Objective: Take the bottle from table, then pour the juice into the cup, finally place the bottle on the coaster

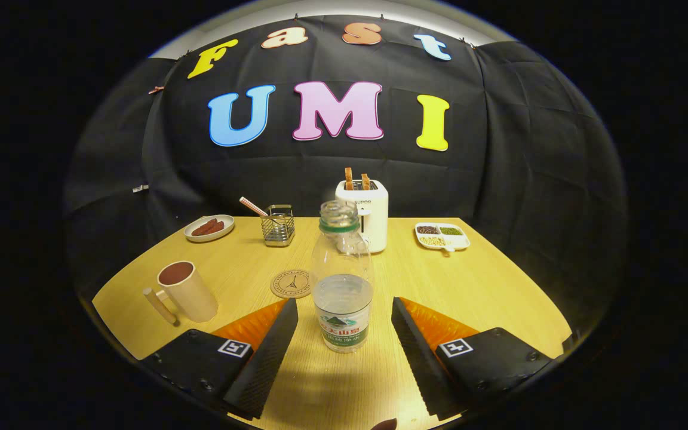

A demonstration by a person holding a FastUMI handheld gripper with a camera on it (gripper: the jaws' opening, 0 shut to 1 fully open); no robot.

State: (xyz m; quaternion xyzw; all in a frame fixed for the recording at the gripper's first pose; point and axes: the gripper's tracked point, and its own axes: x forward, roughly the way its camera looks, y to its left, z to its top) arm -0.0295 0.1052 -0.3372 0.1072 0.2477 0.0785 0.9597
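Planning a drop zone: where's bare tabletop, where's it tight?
Bare wood: between the divided white snack tray and the right finger; also between the beige mug and the wire caddy. Tight: the clear plastic bottle between the open gripper fingers, the round cork coaster and white toaster close behind.

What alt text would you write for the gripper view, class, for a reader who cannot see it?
An open gripper has its black ridged fingers either side of a clear, uncapped plastic bottle standing on a wooden table, not touching it. A round cork coaster lies just behind, a beige mug to the left.
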